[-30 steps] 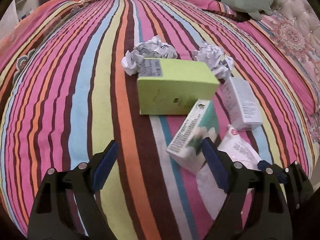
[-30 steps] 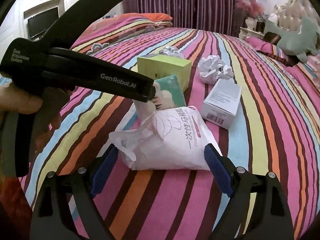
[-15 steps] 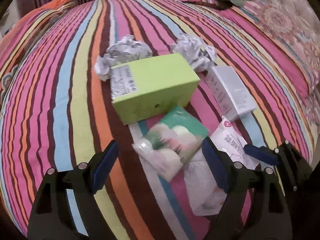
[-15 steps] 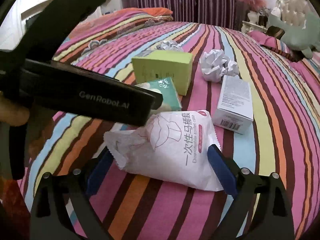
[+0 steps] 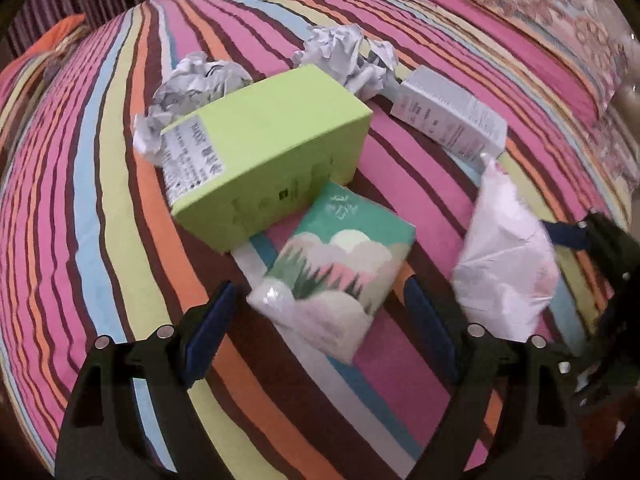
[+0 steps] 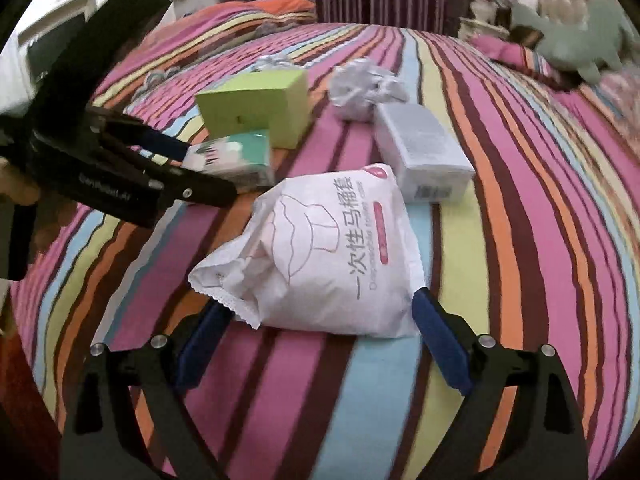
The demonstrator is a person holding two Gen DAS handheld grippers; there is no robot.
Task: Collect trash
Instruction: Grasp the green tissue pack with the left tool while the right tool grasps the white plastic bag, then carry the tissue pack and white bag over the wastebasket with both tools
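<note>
Trash lies gathered on the striped bed (image 5: 100, 208), and the green box (image 5: 264, 152) serves as the landmark. Just in front of it, touching its lower edge, sits the tissue pack (image 5: 344, 272); the left claw (image 5: 320, 320) stands wide apart around the pack's near end, pads not pressing, probably lined up to take it by its narrow sides. To the right of the box and nearer the cameras lies the white pouch (image 6: 332, 252). The right claw (image 6: 320, 332) straddles the pouch's near edge, its jaws closing with the pouch between them, not yet pinched. Behind the box are two crumpled paper balls (image 5: 196, 80) (image 5: 348, 56), and a white carton (image 6: 424, 152) lies to its right. Left of the box the bed is bare, giving room to lift away; the two claws work close together, so they may crowd each other.
</note>
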